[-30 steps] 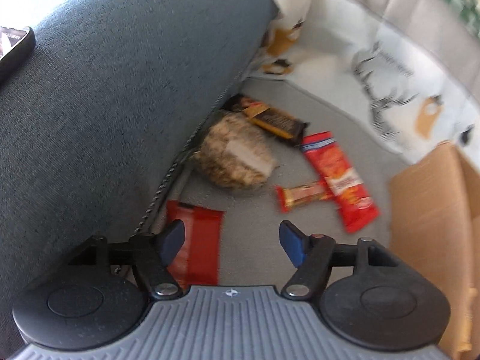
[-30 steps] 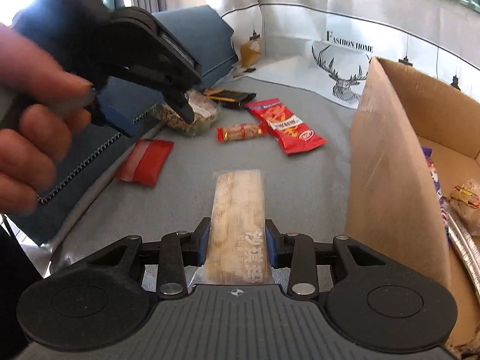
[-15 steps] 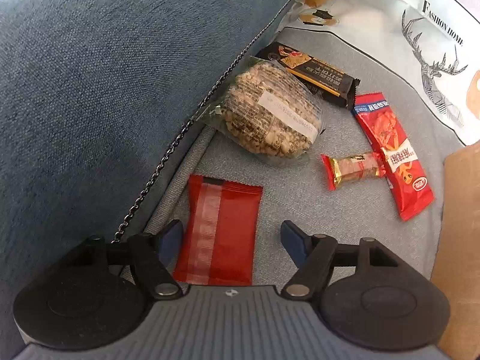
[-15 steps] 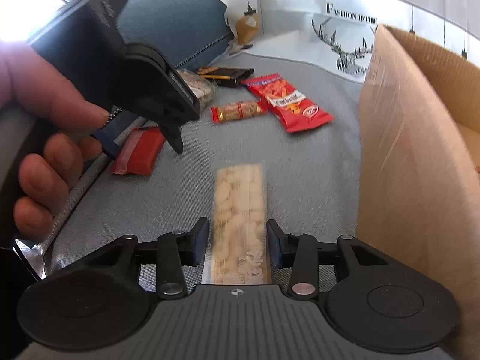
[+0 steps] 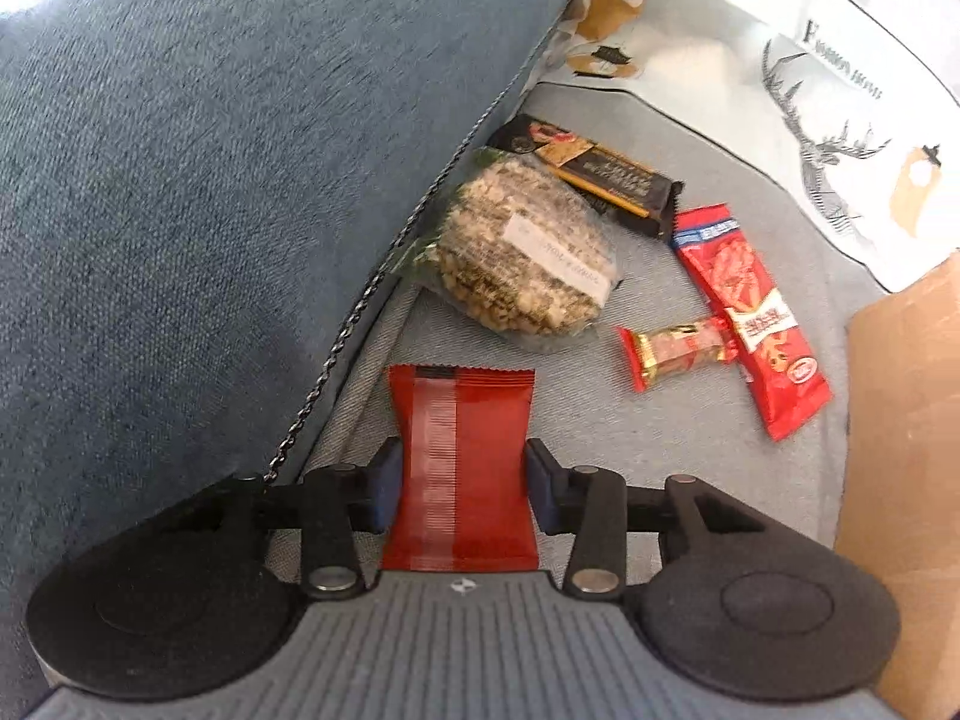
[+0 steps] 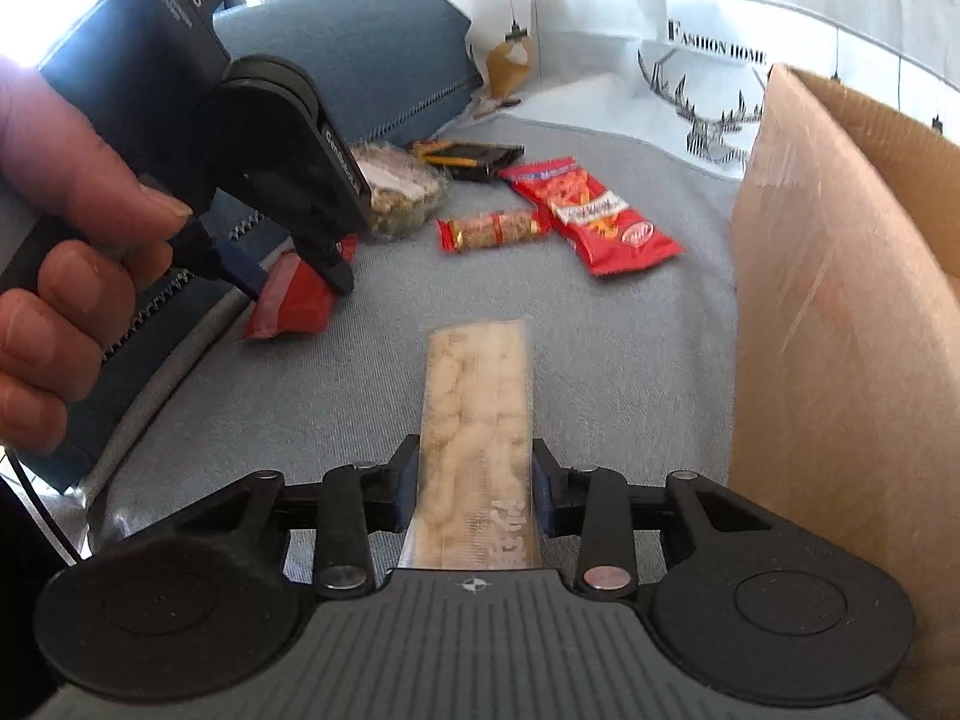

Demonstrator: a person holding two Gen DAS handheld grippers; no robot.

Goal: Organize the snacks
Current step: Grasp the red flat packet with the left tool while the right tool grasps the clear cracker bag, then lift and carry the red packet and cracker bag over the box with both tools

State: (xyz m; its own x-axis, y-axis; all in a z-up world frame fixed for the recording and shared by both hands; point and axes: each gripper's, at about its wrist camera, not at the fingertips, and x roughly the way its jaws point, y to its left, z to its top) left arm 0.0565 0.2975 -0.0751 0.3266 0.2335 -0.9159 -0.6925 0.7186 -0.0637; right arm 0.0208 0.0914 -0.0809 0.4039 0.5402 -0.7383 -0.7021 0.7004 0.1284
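"FASHION HOME" on cloth [image 6: 714, 48], "DAS" on tongs [image 6: 300, 258]

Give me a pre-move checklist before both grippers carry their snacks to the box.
1. Left gripper shut on red packet: ok, both fingers press its sides.
2. Right gripper shut on pale clear-wrapped bar: ok.
3. Red packet lifted clear of the sofa seat: cannot tell; its far end looks low in the right wrist view.
4. Cardboard box open at top: ok, though its inside is out of view.
5. Path from the bar to the box: ok, nothing between them.
6. Remaining snacks untouched: ok; round nut cake, black bar, small red candy and long red pack lie apart from both grippers.
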